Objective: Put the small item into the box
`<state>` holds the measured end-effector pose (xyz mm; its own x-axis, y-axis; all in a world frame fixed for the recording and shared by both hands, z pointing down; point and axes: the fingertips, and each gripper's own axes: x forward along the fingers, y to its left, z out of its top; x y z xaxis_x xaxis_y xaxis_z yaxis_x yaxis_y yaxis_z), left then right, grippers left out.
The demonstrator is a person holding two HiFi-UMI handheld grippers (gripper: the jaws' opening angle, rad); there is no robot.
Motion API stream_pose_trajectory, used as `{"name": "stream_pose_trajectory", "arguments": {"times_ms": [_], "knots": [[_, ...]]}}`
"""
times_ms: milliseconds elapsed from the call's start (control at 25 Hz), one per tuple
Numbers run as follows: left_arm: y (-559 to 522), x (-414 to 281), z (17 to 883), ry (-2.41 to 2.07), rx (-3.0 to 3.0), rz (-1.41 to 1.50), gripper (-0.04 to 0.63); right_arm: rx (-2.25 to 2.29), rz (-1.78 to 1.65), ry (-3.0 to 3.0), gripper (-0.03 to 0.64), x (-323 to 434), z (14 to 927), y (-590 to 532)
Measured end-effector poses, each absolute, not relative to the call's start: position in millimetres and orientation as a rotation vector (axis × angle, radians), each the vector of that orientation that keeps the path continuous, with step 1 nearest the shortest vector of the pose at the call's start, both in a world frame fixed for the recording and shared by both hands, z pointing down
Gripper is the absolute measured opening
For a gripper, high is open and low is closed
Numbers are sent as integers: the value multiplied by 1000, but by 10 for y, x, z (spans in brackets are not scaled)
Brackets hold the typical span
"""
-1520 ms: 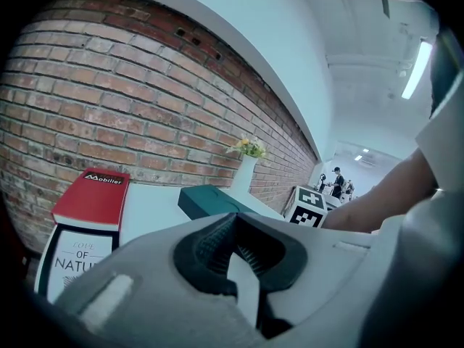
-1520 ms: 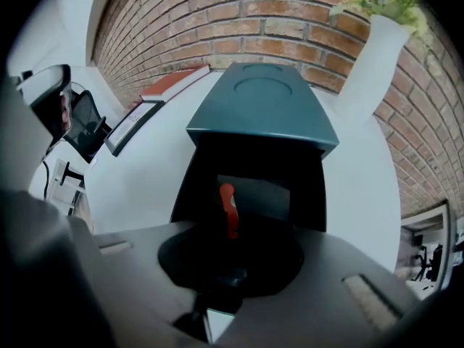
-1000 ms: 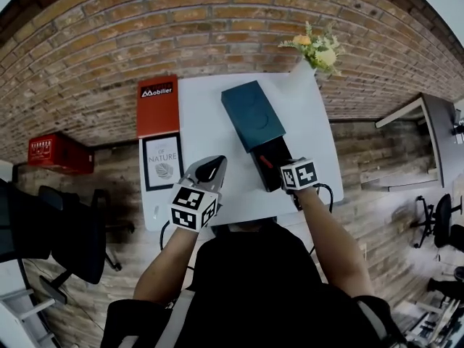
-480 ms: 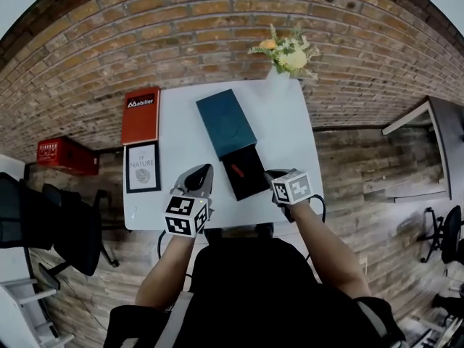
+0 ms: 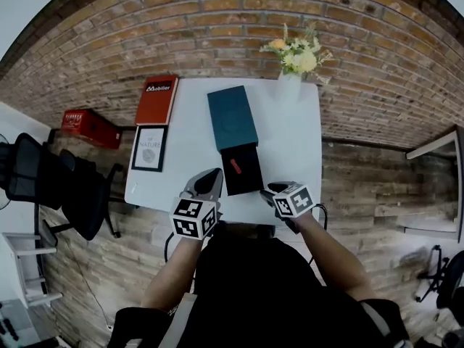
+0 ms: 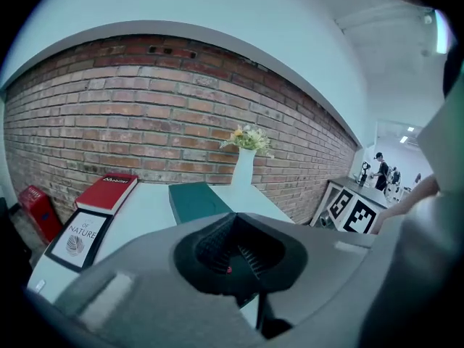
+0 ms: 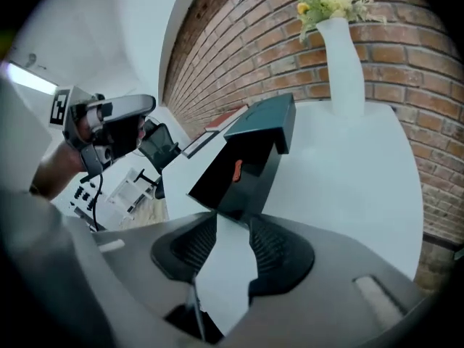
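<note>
A black open box stands on the white table, and a small red item lies inside it. Its teal lid lies just behind it. My right gripper hovers at the box's near right corner. Its jaws are opening, with only bare table between them. The right gripper view looks over that gripper at the box and the red item. My left gripper is at the box's near left, its fingertips drawn together and empty. The left gripper view shows this gripper before the lid.
A white vase of flowers stands at the table's far edge against the brick wall. A red book and a framed print lie at the table's left. A red crate and dark chairs are on the floor to the left.
My right gripper has drawn back from the box toward the near table edge, leaving the red item inside. The head view has shifted. The left gripper has stayed near the box's left.
</note>
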<state>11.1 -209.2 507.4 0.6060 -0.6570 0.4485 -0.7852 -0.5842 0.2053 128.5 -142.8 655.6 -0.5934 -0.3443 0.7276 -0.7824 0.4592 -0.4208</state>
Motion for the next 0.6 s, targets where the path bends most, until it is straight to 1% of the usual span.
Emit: {"name": "stream_pose_trajectory", "arguments": {"times_ms": [200, 280, 360, 600], "knots": [[-2075, 30, 5106, -1204, 2412, 471, 6, 831, 1009, -2170, 145, 1086, 6685, -1384], [-2089, -37, 5088, -1215, 2406, 463, 7, 837, 984, -2155, 133, 1027, 6712, -1384], [-2098, -93, 5083, -1210, 2408, 459, 6, 850, 973, -2138, 106, 977, 6735, -1373], [-2173, -310, 5065, -1185, 2425, 439, 6, 855, 983, -2121, 106, 604, 6757, -1358]]}}
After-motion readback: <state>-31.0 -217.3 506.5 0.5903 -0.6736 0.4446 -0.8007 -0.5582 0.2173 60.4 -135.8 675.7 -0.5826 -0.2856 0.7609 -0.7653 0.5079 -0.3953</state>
